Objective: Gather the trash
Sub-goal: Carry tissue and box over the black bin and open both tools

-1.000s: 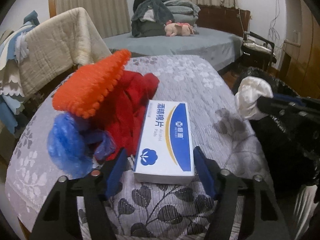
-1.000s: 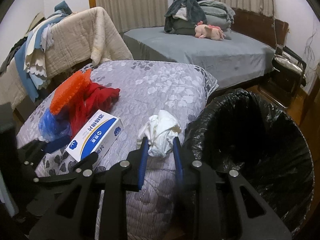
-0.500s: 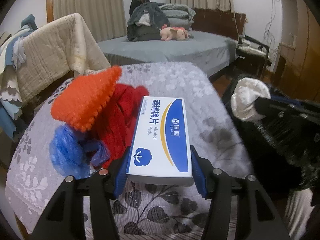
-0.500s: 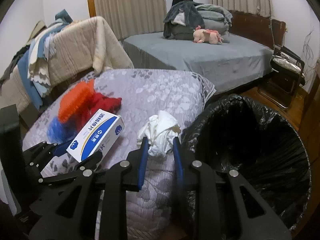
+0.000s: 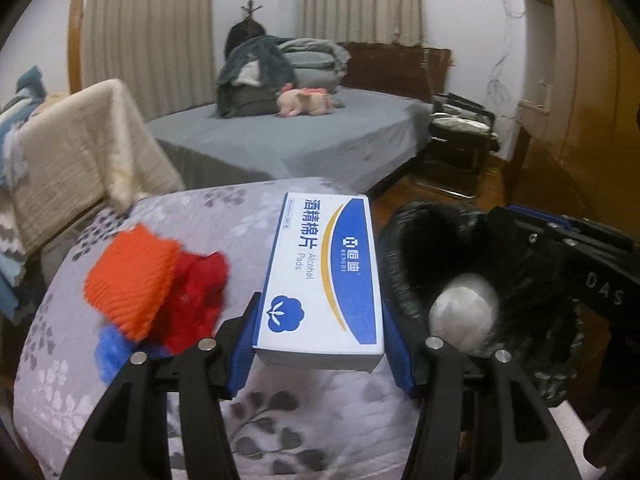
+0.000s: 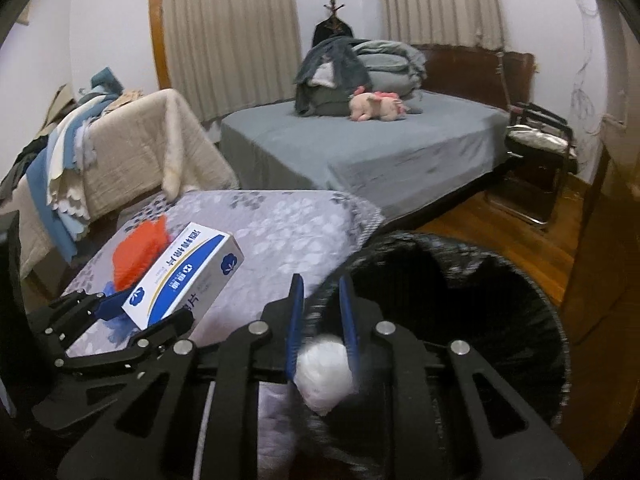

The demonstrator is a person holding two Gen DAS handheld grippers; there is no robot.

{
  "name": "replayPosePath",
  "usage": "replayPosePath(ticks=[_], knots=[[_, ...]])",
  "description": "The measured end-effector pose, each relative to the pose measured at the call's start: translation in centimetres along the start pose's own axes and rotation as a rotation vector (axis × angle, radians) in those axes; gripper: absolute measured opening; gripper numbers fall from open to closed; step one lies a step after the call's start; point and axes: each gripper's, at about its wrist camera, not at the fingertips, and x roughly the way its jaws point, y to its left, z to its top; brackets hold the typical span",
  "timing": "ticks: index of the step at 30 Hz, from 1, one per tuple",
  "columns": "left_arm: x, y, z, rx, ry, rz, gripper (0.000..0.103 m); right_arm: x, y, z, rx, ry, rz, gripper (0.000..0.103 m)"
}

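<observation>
My left gripper (image 5: 320, 336) is shut on a white and blue box of alcohol pads (image 5: 324, 272), which hangs clear above the flowered quilt (image 5: 280, 432); the same box (image 6: 184, 276) shows in the right wrist view. My right gripper (image 6: 320, 284) hangs over the rim of a bin lined with a black bag (image 6: 532, 280), its jaws closing with only a narrow gap and nothing between the pads. A crumpled white tissue (image 6: 324, 372), blurred, is below the fingers; in the left wrist view the tissue (image 5: 464, 316) is loose in the bin's mouth (image 5: 400, 240).
An orange knitted piece (image 5: 128, 276), a red cloth (image 5: 196, 292) and blue plastic (image 5: 110, 352) lie on the quilt's left side. Behind stand a grey bed (image 6: 380, 152), a blanket-draped rack (image 6: 140, 152) and a folding chair (image 6: 536, 152) on a wooden floor.
Both grippers rose. The box went up off the quilt in the left gripper. The right gripper carried the tissue over the bin; the tissue left its fingers, which drew closer together.
</observation>
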Motion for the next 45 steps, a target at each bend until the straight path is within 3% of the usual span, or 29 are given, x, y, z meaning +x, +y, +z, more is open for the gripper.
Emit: replayPosePath(ticks=[6,16,22,23,25,28,33,36,45], knots=[[1.7,-3.2,0.2,0.038,0.015,-0.072,0.055,-0.8,-4.4,-1.4,0.056,0.013,-0.099,0.018],[3.0,-6.7,0.2,0.088,0.049,-0.143,0.055,-1.9,-8.5,-2.6,0.116,0.011,-0.184,0.02],[4.9,-10.1,1.1,0.125,0.062,-0.203,0.057,-2.8,-10.6,-2.6,0.141,-0.008,-0.237,0.036],[5.3,-10.6,1.3,0.133,0.066,-0.22,0.058,-3.0,-10.9,-2.6,0.145,-0.011,-0.247,0.04],[5.7,-11.4,1.4,0.145,0.071,-0.236,0.074,-3.6,-11.6,-2.9,0.154,-0.02,-0.271,0.048],[5.9,-11.8,1.2,0.154,0.071,-0.25,0.077,-4.2,-12.4,-2.9,0.169,-0.033,-0.294,0.061],[4.9,-9.9,1.0,0.126,0.063,-0.211,0.084,-4.6,-12.5,-2.9,0.171,-0.053,-0.311,0.09],[3.6,-7.4,1.1,0.086,0.045,-0.16,0.089,-4.2,-11.5,-2.6,0.159,-0.059,-0.301,0.096],[-1.1,2.0,1.0,-0.031,-0.048,0.055,0.093,-1.0,-4.5,-0.6,0.07,-0.049,-0.156,0.097]])
